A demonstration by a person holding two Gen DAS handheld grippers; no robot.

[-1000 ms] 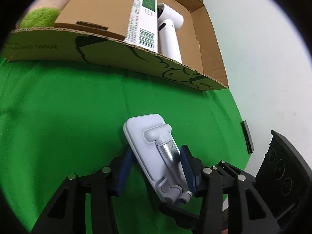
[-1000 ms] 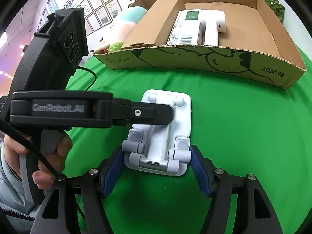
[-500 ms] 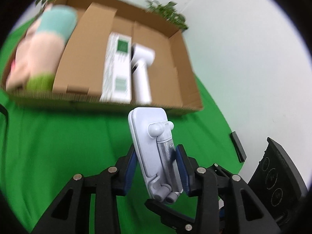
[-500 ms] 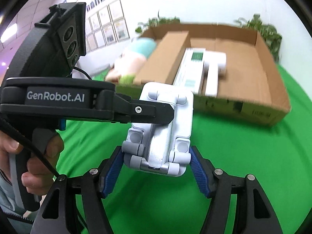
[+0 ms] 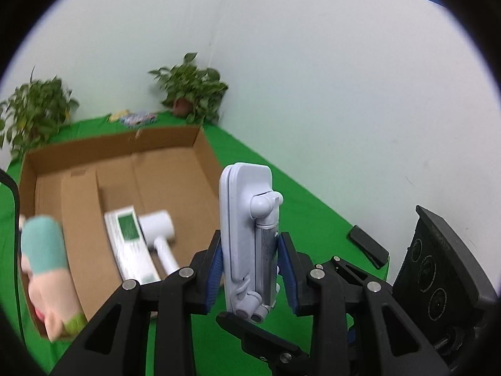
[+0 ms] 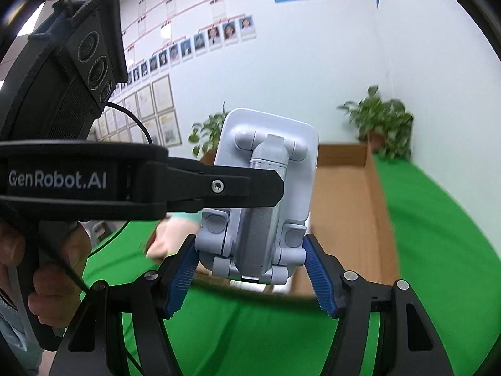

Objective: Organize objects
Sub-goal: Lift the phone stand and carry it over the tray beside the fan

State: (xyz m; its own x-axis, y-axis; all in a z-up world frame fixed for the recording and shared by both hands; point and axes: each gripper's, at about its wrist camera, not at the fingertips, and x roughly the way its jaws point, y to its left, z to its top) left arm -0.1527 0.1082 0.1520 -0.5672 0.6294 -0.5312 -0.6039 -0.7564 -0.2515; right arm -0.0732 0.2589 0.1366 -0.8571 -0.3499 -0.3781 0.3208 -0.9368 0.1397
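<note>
**Stand lifted clear of tabletop, transfer to box pending**

The folding phone stand (image 5: 247, 238) is now raised off the green tabletop (image 5: 281, 194) and held upright in the air. One second ago it lay flat on the cloth in front of the cardboard box (image 5: 119, 169); half a second ago it was already rising. Both cameras have tilted upward with it, so the wall and potted plants fill the upper view.

The left tongs (image 5: 250, 272) are closed on the stand, blue pads pressed against its lower sides. The right tongs (image 6: 250, 272) sit at the stand's hinged base with pads flanking it at a partial opening; in the right wrist view the right pad shows a small gap, so firm contact cannot be confirmed.

The box stands beyond and below the stand, already holding a white hair dryer (image 5: 158, 228) and a white-green carton (image 5: 130, 244). A plush toy (image 5: 47, 269) rests at its near left edge.

Judgement: pickup is complete; the remaining step is to carry the stand over the box wall and set it in the free floor right of the dryer.
</note>
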